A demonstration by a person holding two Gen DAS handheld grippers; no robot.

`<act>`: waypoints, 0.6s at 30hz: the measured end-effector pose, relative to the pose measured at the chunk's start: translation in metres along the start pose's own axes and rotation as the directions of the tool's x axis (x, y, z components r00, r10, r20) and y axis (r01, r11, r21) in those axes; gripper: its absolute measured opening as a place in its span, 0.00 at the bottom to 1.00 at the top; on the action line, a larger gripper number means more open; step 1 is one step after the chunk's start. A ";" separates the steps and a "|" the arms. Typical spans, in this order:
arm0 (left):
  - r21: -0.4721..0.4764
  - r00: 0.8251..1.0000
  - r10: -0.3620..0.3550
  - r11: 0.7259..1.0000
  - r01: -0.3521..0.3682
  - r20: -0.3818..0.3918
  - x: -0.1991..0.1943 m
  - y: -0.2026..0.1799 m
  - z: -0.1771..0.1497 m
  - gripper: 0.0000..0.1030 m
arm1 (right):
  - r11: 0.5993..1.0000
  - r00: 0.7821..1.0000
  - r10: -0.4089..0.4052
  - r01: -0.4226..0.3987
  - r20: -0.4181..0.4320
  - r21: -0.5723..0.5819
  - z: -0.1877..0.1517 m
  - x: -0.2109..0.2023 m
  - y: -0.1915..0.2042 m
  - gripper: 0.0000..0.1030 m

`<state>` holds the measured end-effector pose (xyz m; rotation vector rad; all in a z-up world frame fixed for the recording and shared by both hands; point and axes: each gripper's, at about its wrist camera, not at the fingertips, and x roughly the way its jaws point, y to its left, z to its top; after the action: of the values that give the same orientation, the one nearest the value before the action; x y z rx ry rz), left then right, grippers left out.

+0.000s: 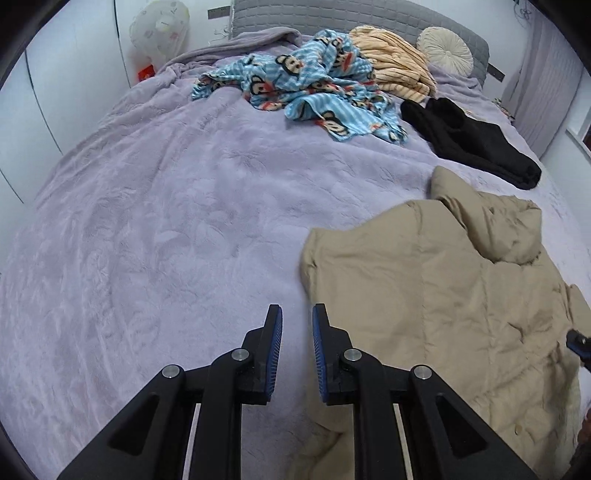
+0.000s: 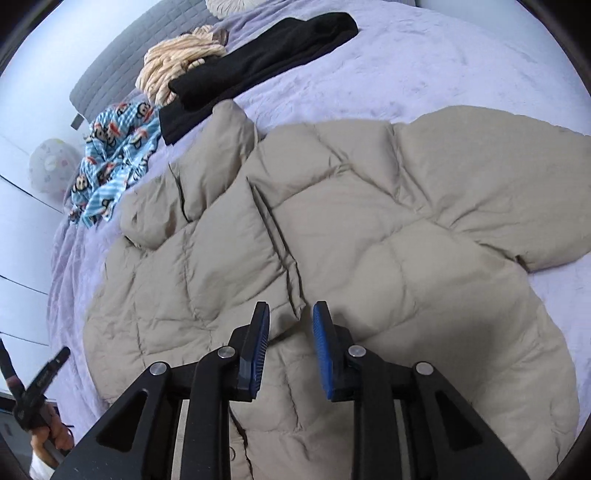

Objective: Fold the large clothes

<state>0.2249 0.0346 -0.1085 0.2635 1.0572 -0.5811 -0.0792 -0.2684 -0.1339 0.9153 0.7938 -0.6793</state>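
Observation:
A beige quilted puffer jacket (image 2: 369, 240) lies spread on the lilac bedspread (image 2: 406, 66). My right gripper (image 2: 290, 312) hovers over the jacket's lower front, next to the front opening's edge. Its blue pads stand a little apart and nothing is pinched between them. In the left wrist view the jacket (image 1: 443, 295) fills the right side. My left gripper (image 1: 297, 314) hangs over the bare bedspread (image 1: 166, 221) just left of the jacket's edge, with a narrow empty gap between its pads.
At the head of the bed lie a blue monkey-print blanket (image 1: 306, 88), a peach striped garment (image 1: 395, 62), a black garment (image 1: 472, 144) and a round cushion (image 1: 445, 51). A fan (image 1: 160, 29) stands by the wall. A person's hand (image 2: 55, 439) shows at bottom left.

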 end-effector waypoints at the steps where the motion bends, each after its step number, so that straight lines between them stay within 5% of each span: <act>1: 0.018 1.000 -0.012 1.000 0.013 -0.016 0.004 -0.008 -0.005 0.18 | 0.999 1.000 0.015 -0.014 0.006 -0.034 0.003 0.001 0.006 0.26; 5: 0.096 0.997 0.055 0.994 -0.049 -0.058 0.029 -0.038 -0.027 0.18 | 0.985 1.000 0.020 -0.020 -0.004 -0.170 0.009 0.027 0.031 0.26; 9: 0.070 0.991 0.105 0.993 -0.099 -0.085 0.050 -0.035 -0.036 0.18 | 0.993 0.991 -0.034 0.020 -0.131 -0.113 -0.011 0.069 0.012 0.23; 18: 0.074 0.987 0.141 0.988 -0.135 -0.075 0.026 -0.038 -0.031 0.18 | 0.993 0.994 0.003 -0.016 -0.108 -0.121 -0.021 0.035 -0.001 0.26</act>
<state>0.1897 0.0095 -0.1436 0.4204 1.0877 -0.4858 -0.0672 -0.2563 -0.1714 0.8493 0.9163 -0.5702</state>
